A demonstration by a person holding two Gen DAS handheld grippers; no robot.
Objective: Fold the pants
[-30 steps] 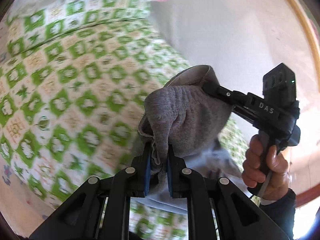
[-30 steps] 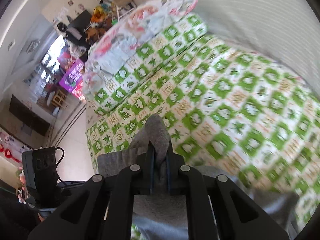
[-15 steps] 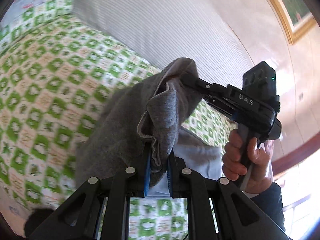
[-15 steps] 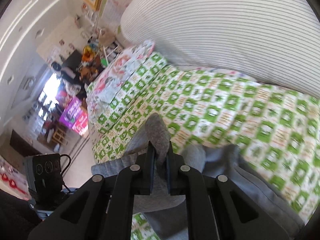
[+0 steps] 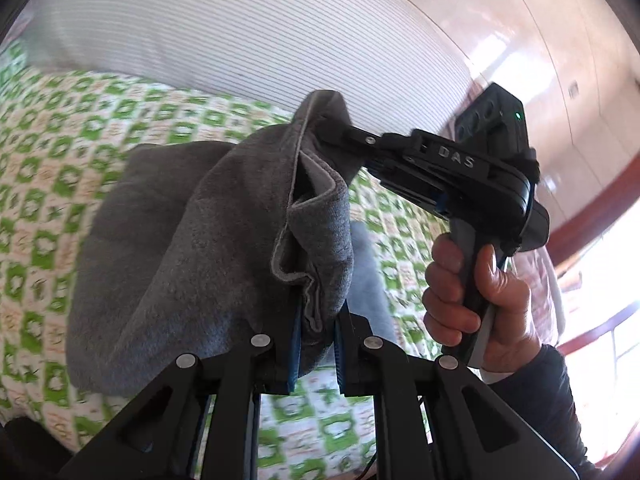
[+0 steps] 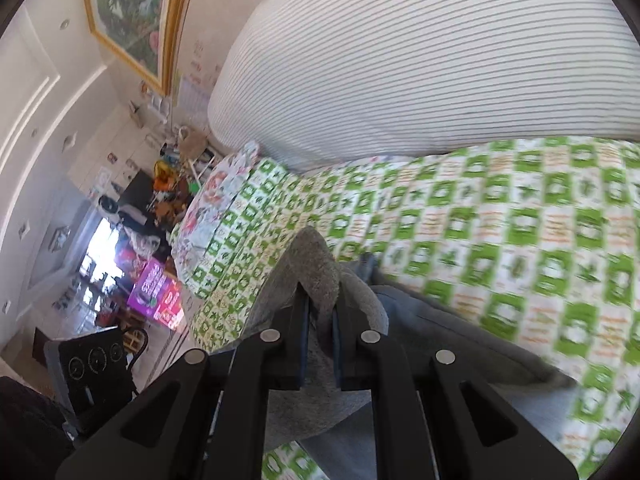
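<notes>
The grey pants (image 5: 192, 248) hang bunched above the bed (image 5: 48, 168), which wears a green-and-white checked cover; taking the pants as the landmark, everything else sits around them. To their left and below, the checked cover runs out flat and bare toward the frame edge, leaving open surface on that side. Behind them rises a large striped white cushion (image 5: 248, 32), its lower edge meeting the cover just past the cloth.

The left tool (image 5: 316, 332) is clamped on a doubled hem of the pants, the seamed edge folded between its 2 blue-lined pads. Right of that grip, the waistband edge climbs to a peak where the right tool (image 5: 332, 132) pinches it closed, so the cloth stretches as a short ridge between the 2 grips. A lighter grey part of the pants trails down behind the ridge onto the cover. Farther right, a hand (image 5: 476, 292) in a dark sleeve grips the right tool's handle, with pale wall and a bright window beyond.

In the right wrist view, the right tool (image 6: 320, 316) holds a rounded grey fold (image 6: 316, 268), and the remaining pants spill right and downward over the cover, their far edge blurred, perhaps lying flat. Left of the cloth lie a floral pillow (image 6: 216, 200) and a cluttered room; the checked cover ahead is bare up to the cushion (image 6: 420, 60).
</notes>
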